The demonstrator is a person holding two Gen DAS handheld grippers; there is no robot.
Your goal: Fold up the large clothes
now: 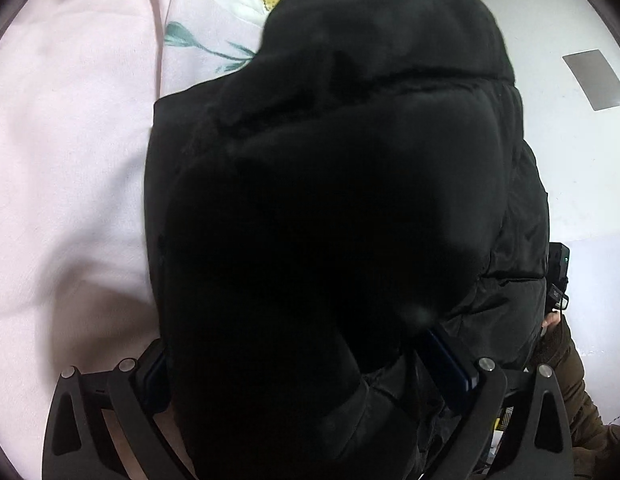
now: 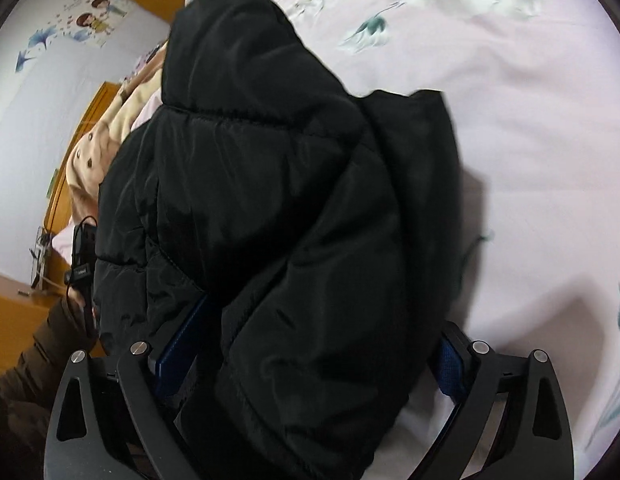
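Our left gripper (image 1: 310, 376) and right gripper (image 2: 310, 360) both stand spread wide, with the puffy black padded jacket (image 2: 277, 184) bulging between the jaws but not pinched. We should lift both out slowly, so the fold stays put. The jacket lies bunched on the pale pink flowered bed cover (image 2: 530, 128), right under us.

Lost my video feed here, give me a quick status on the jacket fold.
Left gripper and right gripper both wide open, black puffer jacket bulging between their fingers. Jacket bunched on pink floral bedspread. Beige garment lies behind it.
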